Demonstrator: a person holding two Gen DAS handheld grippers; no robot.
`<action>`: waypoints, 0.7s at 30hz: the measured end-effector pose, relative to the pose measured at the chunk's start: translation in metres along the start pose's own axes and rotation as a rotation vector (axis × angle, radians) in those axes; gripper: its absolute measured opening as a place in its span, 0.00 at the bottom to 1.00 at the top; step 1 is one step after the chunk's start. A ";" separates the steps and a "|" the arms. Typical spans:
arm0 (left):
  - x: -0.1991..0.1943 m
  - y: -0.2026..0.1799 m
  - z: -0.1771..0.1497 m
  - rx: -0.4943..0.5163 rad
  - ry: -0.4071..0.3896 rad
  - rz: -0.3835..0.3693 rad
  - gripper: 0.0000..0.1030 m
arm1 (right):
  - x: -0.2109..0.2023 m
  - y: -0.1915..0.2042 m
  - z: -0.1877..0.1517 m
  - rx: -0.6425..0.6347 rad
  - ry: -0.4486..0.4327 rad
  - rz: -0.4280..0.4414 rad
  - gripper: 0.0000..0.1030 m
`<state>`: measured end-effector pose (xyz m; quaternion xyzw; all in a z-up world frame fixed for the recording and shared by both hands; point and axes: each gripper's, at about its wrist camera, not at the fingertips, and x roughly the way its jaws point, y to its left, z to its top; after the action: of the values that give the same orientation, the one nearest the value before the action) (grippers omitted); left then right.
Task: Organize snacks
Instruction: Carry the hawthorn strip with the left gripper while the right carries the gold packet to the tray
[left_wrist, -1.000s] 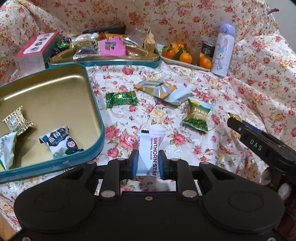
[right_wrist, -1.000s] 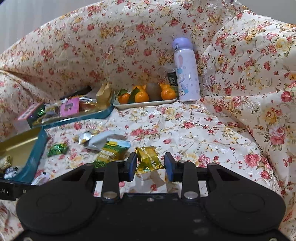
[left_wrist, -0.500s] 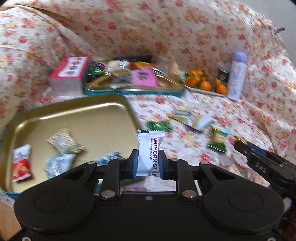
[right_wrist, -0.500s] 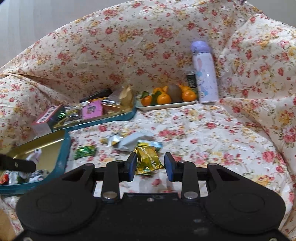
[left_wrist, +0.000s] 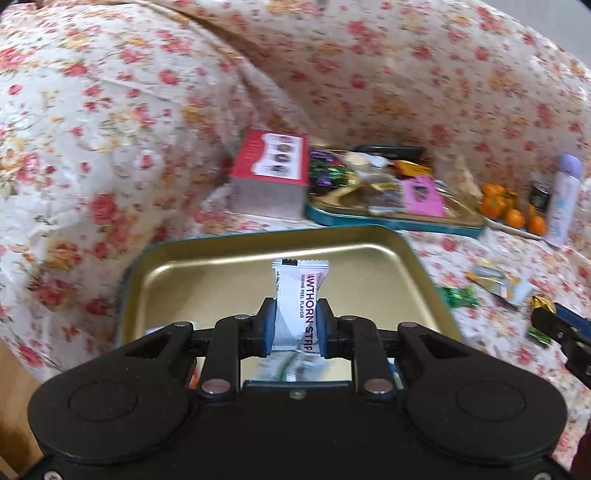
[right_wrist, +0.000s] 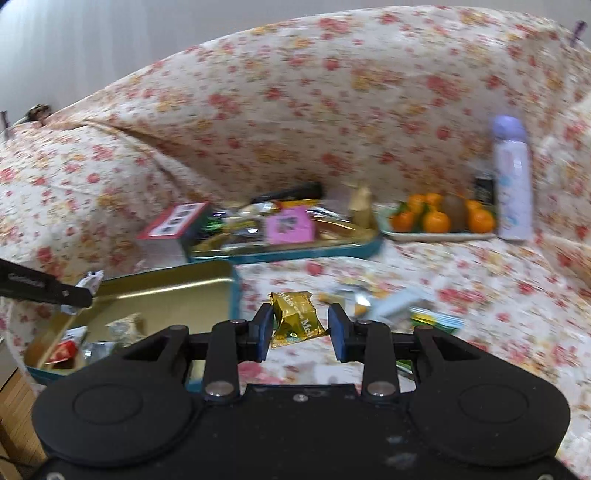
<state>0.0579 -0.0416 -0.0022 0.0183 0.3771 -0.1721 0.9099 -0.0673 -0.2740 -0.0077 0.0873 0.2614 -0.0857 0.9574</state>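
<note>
My left gripper (left_wrist: 295, 328) is shut on a white hawthorn strip packet (left_wrist: 297, 302) and holds it upright above the near gold tin (left_wrist: 221, 273) with its teal rim. My right gripper (right_wrist: 300, 328) is shut on a gold foil candy (right_wrist: 295, 317) and hovers just right of that tin (right_wrist: 159, 291). Several wrapped snacks (right_wrist: 92, 339) lie in the tin's near left part. The left gripper's arm (right_wrist: 40, 286) shows at the left edge of the right wrist view. The right gripper's tip with the gold candy (left_wrist: 543, 304) shows at the right edge of the left wrist view.
A second tin (left_wrist: 395, 206) full of snacks stands behind, with a red and white box (left_wrist: 271, 177) at its left. A plate of oranges (right_wrist: 439, 219) and a lilac bottle (right_wrist: 511, 177) stand at the back right. Loose packets (left_wrist: 498, 282) lie on the floral cloth.
Both grippers have swung left with their snacks. The left one now hangs over the near tin, and the right one has come up to the tin's right edge.
</note>
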 end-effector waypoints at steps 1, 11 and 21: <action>0.002 0.005 0.001 -0.009 -0.001 0.004 0.28 | 0.003 0.007 0.002 -0.009 0.003 0.013 0.33; 0.024 0.033 0.001 -0.065 0.038 0.015 0.28 | 0.034 0.062 0.011 -0.101 0.040 0.105 0.33; 0.029 0.054 -0.002 -0.133 0.055 0.005 0.29 | 0.061 0.079 0.005 -0.071 0.124 0.111 0.33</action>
<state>0.0931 0.0008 -0.0292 -0.0364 0.4124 -0.1440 0.8988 0.0032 -0.2053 -0.0251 0.0728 0.3181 -0.0178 0.9451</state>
